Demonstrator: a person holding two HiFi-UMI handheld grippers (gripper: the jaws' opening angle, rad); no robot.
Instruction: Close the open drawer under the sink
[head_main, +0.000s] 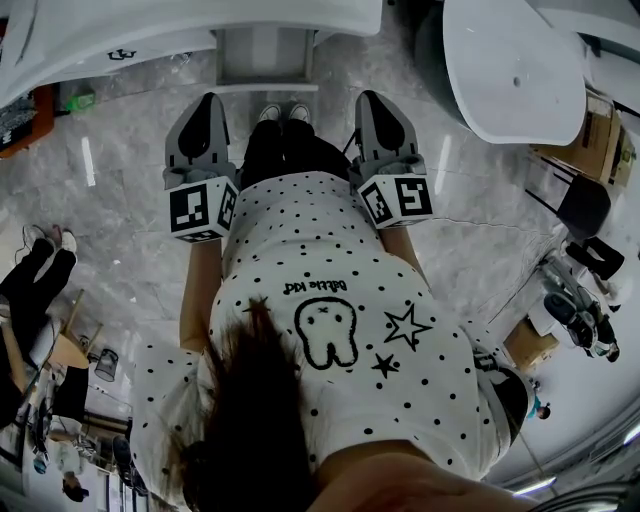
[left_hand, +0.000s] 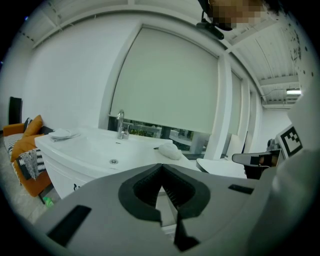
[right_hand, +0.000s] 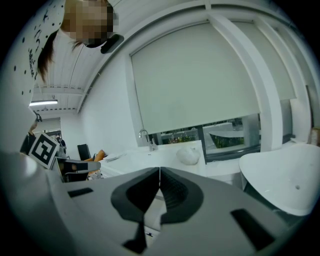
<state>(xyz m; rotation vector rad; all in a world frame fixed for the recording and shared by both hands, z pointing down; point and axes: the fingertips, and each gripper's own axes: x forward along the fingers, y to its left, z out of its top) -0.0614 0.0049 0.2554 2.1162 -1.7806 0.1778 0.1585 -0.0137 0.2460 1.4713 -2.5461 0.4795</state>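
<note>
Open drawer (head_main: 265, 58) is at top centre of head view, under sink (head_main: 120, 35). Left gripper (head_main: 208, 100) & right gripper (head_main: 372, 97) are both clenched, empty. Drawer is prob. rigid and slides easy; push on its front.

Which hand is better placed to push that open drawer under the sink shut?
Probably the left. Both grippers are shut and empty, short of the drawer, but the left gripper lies almost in line with the drawer's front corner, while the right gripper stands farther to its side.
</note>
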